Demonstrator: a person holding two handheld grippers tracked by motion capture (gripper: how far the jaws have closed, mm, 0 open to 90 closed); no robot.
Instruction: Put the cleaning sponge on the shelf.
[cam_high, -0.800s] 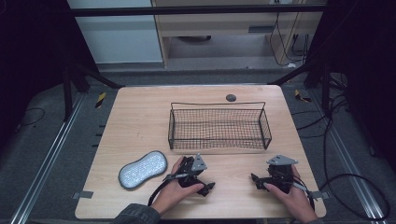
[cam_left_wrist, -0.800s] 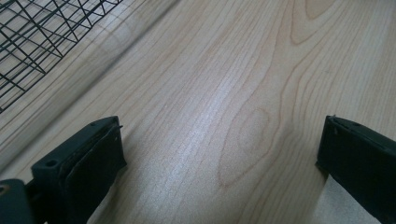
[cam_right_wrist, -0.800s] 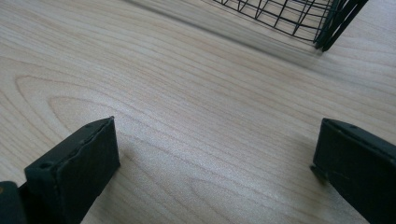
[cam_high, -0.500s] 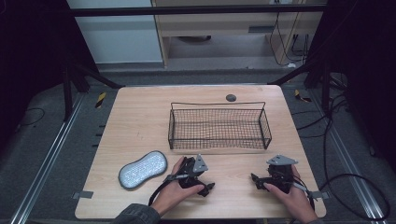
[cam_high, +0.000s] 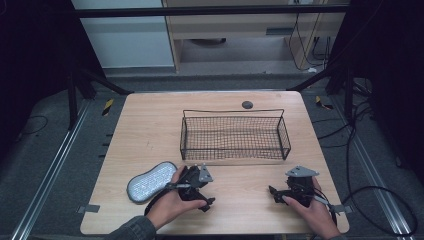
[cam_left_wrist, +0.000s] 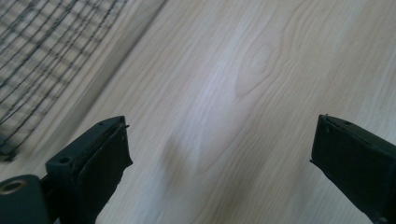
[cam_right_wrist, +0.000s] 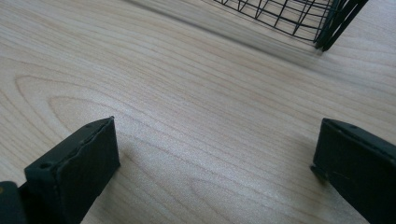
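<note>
A black wire basket stands in the middle of the wooden table, with nothing inside it. A grey oval pad with white dots lies flat near the front left. Just right of the pad, a hand holds my left gripper low over the wood; its jaws stand wide apart over bare wood, with the basket's mesh at upper left. My right gripper rests near the front right, open too, with bare wood between its fingers and a basket corner ahead.
A small dark round disc is set into the table near its far edge. Metal rails and cables run along the floor on both sides. A pale cabinet stands behind the table.
</note>
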